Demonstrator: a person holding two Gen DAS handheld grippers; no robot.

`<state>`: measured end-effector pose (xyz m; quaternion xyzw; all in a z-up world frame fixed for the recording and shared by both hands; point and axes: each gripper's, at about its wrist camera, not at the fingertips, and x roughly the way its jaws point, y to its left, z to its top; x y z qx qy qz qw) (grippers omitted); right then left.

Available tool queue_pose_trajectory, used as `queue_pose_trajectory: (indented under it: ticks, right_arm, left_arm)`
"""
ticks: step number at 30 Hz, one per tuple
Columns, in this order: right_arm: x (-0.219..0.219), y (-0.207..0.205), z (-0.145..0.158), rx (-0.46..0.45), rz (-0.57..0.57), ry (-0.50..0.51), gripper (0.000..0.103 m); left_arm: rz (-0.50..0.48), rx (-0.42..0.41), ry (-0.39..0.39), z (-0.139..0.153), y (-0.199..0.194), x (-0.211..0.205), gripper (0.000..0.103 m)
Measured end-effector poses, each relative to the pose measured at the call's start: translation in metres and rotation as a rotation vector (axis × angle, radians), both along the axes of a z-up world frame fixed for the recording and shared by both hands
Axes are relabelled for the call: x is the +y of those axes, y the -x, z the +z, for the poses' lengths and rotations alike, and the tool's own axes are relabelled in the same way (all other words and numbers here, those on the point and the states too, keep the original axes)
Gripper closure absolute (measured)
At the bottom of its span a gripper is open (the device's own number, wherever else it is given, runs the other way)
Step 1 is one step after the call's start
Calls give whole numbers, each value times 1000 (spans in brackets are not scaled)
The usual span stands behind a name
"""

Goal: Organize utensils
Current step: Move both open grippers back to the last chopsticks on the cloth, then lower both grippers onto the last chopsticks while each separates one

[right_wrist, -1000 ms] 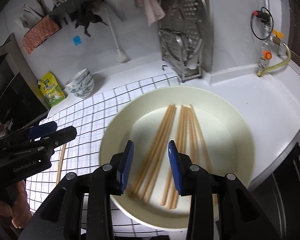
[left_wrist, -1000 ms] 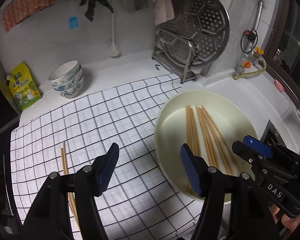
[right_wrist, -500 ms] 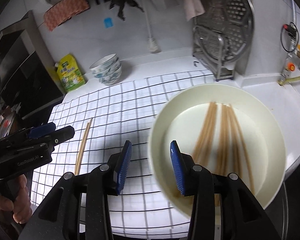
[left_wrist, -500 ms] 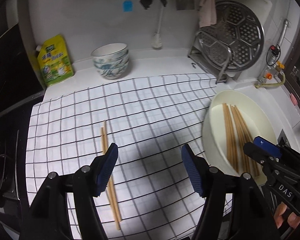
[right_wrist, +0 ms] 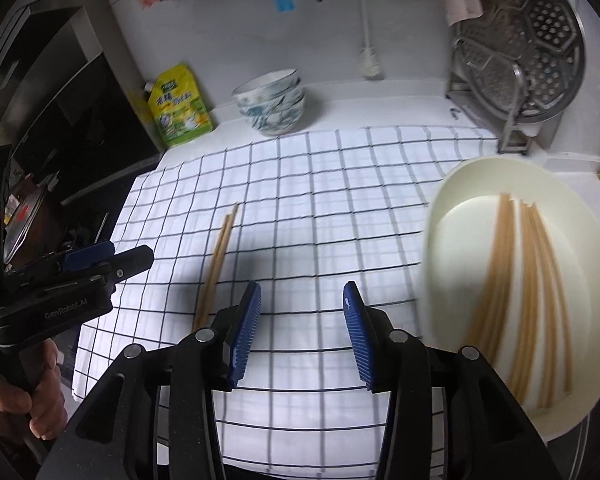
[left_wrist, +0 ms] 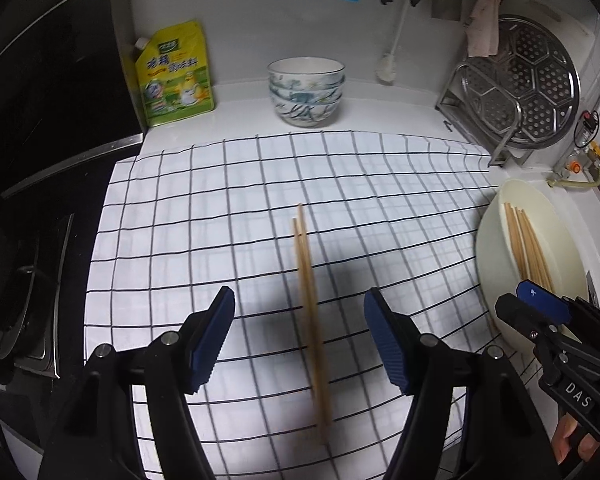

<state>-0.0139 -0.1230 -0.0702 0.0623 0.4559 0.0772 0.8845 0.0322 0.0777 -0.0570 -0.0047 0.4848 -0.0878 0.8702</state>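
A pair of wooden chopsticks [left_wrist: 310,300] lies side by side on the white checked cloth [left_wrist: 220,208]; it also shows in the right wrist view [right_wrist: 218,256]. My left gripper [left_wrist: 300,336] is open and empty, above the pair, which runs between its fingers. Several more chopsticks [right_wrist: 516,292] lie in a cream plate [right_wrist: 452,208] at the right; the plate shows in the left wrist view [left_wrist: 490,240]. My right gripper [right_wrist: 300,336] is open and empty over the cloth, between the pair and the plate. Each gripper shows in the other's view: the left one [right_wrist: 136,260], the right one [left_wrist: 508,304].
Stacked patterned bowls [left_wrist: 306,92] and a yellow-green refill pouch [left_wrist: 174,76] stand at the back of the counter. A metal rack with a perforated steamer tray [left_wrist: 528,80] stands at the back right. A dark stove [left_wrist: 20,280] lies left of the cloth.
Both grippers have swung left, away from the plate. The chopstick pair on the cloth now lies between the left gripper's fingers. Both grippers stay open.
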Motion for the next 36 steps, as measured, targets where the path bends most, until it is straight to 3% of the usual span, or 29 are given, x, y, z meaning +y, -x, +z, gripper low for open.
queue_pose_trajectory:
  ticks: [22, 36]
  right_arm:
    - [83, -20, -80, 137, 74, -5, 58]
    - [114, -27, -99, 130, 99, 117, 57]
  left_arm:
    - [48, 82, -37, -51, 5, 67, 34]
    - [84, 104, -27, -64, 6, 90, 33]
